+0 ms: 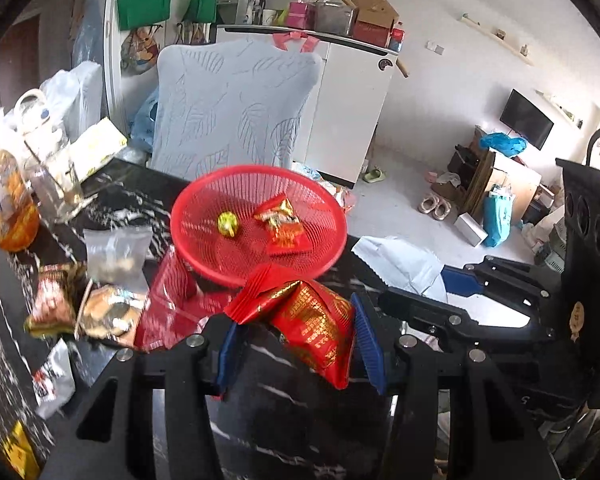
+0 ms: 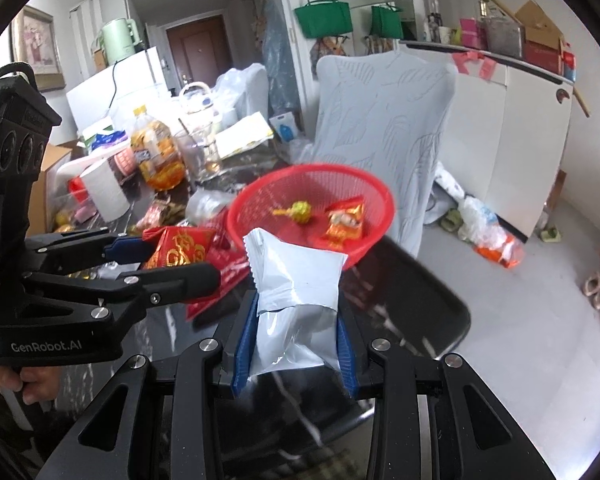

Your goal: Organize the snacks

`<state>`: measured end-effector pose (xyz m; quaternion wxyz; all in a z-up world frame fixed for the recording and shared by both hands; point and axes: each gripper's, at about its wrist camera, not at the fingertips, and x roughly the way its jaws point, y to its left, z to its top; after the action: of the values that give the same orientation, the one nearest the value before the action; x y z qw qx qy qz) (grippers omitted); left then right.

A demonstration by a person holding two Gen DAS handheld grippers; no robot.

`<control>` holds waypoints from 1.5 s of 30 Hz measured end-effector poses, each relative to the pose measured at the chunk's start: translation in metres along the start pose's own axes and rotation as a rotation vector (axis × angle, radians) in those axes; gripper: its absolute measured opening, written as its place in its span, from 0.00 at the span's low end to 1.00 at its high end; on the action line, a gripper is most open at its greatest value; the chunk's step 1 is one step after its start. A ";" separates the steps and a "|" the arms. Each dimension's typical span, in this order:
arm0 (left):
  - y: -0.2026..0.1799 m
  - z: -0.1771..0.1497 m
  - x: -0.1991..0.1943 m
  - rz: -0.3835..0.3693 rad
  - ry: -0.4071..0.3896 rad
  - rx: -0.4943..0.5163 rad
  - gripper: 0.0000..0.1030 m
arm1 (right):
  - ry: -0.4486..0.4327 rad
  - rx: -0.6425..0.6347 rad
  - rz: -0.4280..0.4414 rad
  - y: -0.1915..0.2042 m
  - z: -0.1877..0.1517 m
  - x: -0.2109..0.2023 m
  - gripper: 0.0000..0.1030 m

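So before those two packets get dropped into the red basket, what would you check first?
1. Left gripper shut on the red packet: ok.
2. Right gripper shut on the white packet: ok.
3. Red basket has room beside the green candy and the orange snacks: ok.
4. Packets already above the basket: not ok, both short of its rim.
5. The two grippers apart: ok.
6. Basket sitting steady on the table: cannot tell.

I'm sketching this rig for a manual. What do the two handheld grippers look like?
Both are matte black plastic with silver screws and ribbed blue pads on the fingertips. The left gripper carries white "GenRobot.AI" lettering on its body and three round recesses on its upright block; a bare hand grips its handle. The right gripper shows a small tan sticker on its body.
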<state>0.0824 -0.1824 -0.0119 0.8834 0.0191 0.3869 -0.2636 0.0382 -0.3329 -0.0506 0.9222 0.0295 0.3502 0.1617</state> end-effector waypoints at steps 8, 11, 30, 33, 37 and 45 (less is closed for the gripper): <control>0.014 0.028 0.016 0.028 -0.024 -0.005 0.48 | -0.034 -0.030 -0.027 -0.009 0.023 0.009 0.34; 0.018 0.037 0.025 0.041 -0.022 -0.002 0.48 | -0.040 -0.036 -0.026 -0.012 0.032 0.017 0.34; 0.038 0.044 0.075 0.126 0.056 -0.031 0.49 | 0.003 -0.025 -0.021 -0.033 0.050 0.062 0.34; 0.042 0.044 0.078 0.137 0.063 -0.051 0.50 | 0.004 -0.024 -0.023 -0.035 0.051 0.065 0.34; 0.045 0.043 0.079 0.176 0.066 -0.060 0.67 | 0.005 -0.026 -0.030 -0.036 0.053 0.067 0.34; 0.052 0.043 0.072 0.213 0.051 -0.084 0.68 | -0.012 -0.041 -0.030 -0.034 0.057 0.071 0.35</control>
<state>0.1766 -0.1805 -0.0404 0.8964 0.0298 0.4157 -0.1512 0.1345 -0.3391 -0.0583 0.9270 0.0065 0.3417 0.1547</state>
